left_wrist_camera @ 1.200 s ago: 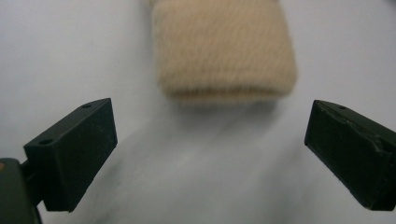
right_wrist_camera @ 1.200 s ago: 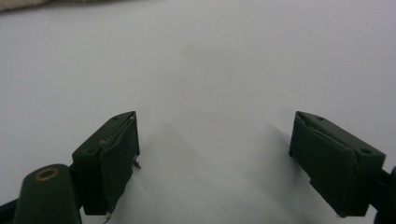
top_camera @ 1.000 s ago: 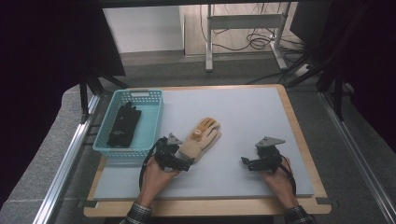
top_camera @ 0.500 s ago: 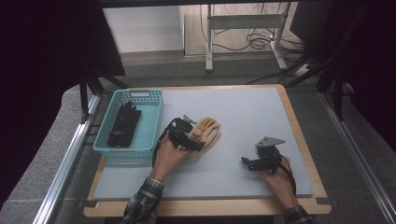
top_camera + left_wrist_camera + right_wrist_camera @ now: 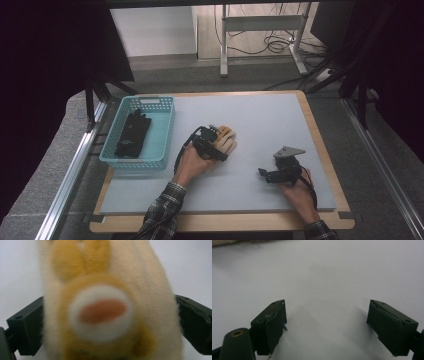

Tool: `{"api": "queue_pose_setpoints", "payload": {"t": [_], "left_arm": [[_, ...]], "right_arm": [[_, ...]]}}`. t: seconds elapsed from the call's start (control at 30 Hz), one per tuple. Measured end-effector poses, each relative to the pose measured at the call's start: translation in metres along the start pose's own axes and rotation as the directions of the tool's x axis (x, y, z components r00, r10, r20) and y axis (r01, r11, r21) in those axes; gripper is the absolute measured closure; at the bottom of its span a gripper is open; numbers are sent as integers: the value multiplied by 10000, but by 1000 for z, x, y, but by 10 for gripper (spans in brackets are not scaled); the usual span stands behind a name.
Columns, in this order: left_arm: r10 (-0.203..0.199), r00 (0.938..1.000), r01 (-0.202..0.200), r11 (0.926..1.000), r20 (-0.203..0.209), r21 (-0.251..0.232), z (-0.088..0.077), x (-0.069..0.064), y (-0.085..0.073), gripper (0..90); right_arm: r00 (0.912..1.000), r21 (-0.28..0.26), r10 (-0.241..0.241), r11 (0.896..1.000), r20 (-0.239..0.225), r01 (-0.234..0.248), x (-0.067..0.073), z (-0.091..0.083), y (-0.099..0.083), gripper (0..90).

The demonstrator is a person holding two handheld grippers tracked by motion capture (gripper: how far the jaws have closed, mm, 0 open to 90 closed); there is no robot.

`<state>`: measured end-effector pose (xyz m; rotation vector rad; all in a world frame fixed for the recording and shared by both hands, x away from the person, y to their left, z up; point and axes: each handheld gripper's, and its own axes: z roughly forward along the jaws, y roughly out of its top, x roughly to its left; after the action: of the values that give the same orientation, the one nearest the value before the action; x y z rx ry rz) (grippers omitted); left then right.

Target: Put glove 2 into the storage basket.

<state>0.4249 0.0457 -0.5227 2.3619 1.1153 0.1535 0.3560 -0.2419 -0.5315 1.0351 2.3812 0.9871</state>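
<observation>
At the table's left stood a blue basket point(image 5: 162, 131) with a black glove point(image 5: 131, 133) lying inside; just right of it, the left forearm reached forward at a slant, and the left gripper point(image 5: 216, 145) was clamped around a tan plush glove point(image 5: 226, 141) near the table's middle. Farther right, the right gripper point(image 5: 266, 173) rested low on the grey mat point(image 5: 270, 120), its jaws spread wide and holding nothing; the wrist lay near the front edge.
</observation>
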Motion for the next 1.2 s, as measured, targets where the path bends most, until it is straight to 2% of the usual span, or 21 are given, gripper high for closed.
{"api": "queue_pose_setpoints", "payload": {"t": [0.07,0.17,0.2,0.23,0.37,0.57,0.73,0.87,1.0,1.03,1.1,1.13,1.17,1.2], "left_arm": [[415,9974,-404,9990,-586,206,1,-10,0,41],[308,9976,-296,9994,-617,204,-1,-12,1,150],[327,9976,-315,9993,-612,200,-2,-13,2,150],[366,9976,-352,9991,-594,234,-4,-14,3,226],[512,9973,-498,9983,-522,290,-7,-17,4,408],[493,9979,-480,9984,-417,311,-9,-16,5,540],[279,9995,-275,9994,-160,218,-11,-12,5,556],[131,9996,-130,9999,-270,38,-17,-7,6,556],[49,9989,-59,9998,-474,-205,-34,-1,9,554],[49,9989,-59,9998,-474,-205,-34,-1,9,554],[-38,9981,13,9992,-608,-398,-47,3,11,552],[-38,9981,13,9992,-608,-398,-47,3,11,552],[-124,9975,91,9988,-693,-486,-56,7,13,552],[-124,9975,91,9988,-693,-486,-56,7,13,552]], "right_arm": [[10000,-3,10,10000,-2,-10,0,0,0,155],[10000,-4,-1,10000,1,1,0,0,0,155],[10000,-4,-1,10000,1,1,0,0,0,155],[10000,-4,-2,10000,2,2,0,0,0,156],[10000,2,3,10000,6,-3,0,0,0,155],[10000,2,-3,10000,6,3,0,0,0,155],[10000,6,6,10000,6,-6,0,0,0,156],[10000,6,-3,10000,6,3,0,0,0,155],[10000,2,6,10000,1,-6,0,0,0,155],[10000,2,6,10000,1,-6,0,0,0,155],[10000,-2,-1,10000,-3,1,0,0,0,156],[10000,-2,-1,10000,-3,1,0,0,0,156],[10000,-7,-10,10000,1,10,0,0,0,155],[10000,-2,-2,10000,4,2,0,0,0,156]]}}
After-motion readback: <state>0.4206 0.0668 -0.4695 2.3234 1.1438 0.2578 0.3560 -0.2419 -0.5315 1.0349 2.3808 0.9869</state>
